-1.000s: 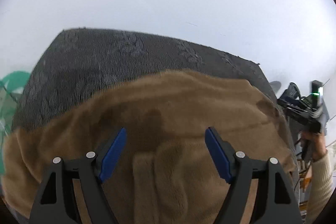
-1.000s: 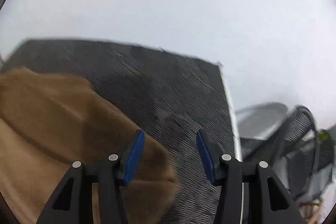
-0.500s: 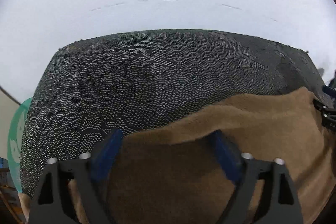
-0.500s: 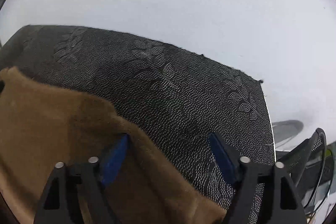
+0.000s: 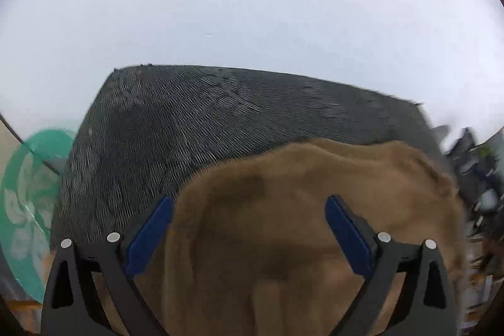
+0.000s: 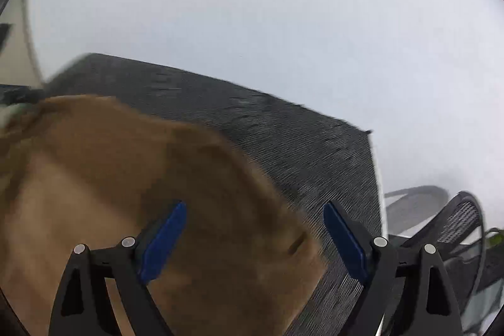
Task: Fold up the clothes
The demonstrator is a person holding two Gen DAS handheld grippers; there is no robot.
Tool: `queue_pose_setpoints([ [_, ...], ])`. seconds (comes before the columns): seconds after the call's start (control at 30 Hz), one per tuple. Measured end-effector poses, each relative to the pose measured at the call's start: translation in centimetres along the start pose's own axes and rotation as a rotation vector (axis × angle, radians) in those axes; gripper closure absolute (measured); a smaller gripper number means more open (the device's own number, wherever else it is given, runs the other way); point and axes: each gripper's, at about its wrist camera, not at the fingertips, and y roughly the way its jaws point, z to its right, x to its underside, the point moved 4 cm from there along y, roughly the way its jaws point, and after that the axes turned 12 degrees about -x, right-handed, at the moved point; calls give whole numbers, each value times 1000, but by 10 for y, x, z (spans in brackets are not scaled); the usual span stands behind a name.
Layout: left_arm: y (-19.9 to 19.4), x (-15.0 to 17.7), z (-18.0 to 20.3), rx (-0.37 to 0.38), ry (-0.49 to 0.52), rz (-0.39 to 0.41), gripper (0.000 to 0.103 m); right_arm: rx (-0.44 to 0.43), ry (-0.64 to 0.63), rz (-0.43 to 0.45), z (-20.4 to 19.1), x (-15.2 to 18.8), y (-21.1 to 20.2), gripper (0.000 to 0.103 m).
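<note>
A tan fleece garment (image 5: 299, 225) lies folded on a dark patterned tablecloth (image 5: 195, 128). My left gripper (image 5: 249, 229) hovers over the garment's left part with its blue pads wide apart and nothing pinched between them. In the right wrist view the same garment (image 6: 126, 178) fills the lower left. My right gripper (image 6: 255, 238) stands above the garment's right edge; its jaws are still opening, and the cloth lies below them, untouched by the pads.
The dark tablecloth (image 6: 299, 153) ends at a far edge against a pale wall. A green round thing (image 5: 28, 188) stands off the table's left side. A black mesh chair (image 6: 453, 229) sits to the right of the table.
Both grippers have opened wider and drawn back over the garment after swinging out toward the bare cloth half a second ago. Both views are blurred by motion now.
</note>
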Motion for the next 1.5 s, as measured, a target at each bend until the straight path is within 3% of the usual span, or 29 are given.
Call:
queue_pose_setpoints([
  [0.13, -23, 41, 20, 102, 53, -37, 4, -110, -29, -14, -44, 44, -32, 13],
  [0.27, -1, 80, 42, 47, 144, -100, 4, -159, -13, -76, -61, 83, -22, 13],
  [0.4, 24, 95, 40, -50, 155, -88, 3, -154, 43, -137, -47, 119, 11, 8],
  [0.47, 22, 95, 39, -67, 135, -99, 3, -155, 23, -58, -47, 124, 8, 6],
  [0.57, 10, 95, 27, -12, 20, -131, 3, -132, 12, -57, -52, 123, 10, 5],
  [0.7, -30, 101, -8, 155, -168, -113, 3, -132, 11, -55, -49, 123, 12, 5],
  [0.8, -66, 114, -58, 258, -322, -87, 3, -117, 3, -52, -51, 122, 9, 4],
  [1.0, -104, 152, -165, 329, -556, -76, 3, -77, -16, -47, -57, 124, 12, 2],
  [1.23, -89, 209, -270, 389, -825, -136, 3, -56, -29, -42, -59, 125, 10, 1],
  [1.33, -70, 222, -286, 509, -890, -184, 3, -48, -36, -40, -59, 127, 6, 1],
  [1.5, -40, 222, -308, 585, -961, -215, 3, -21, -54, -34, -62, 129, 2, 1],
])
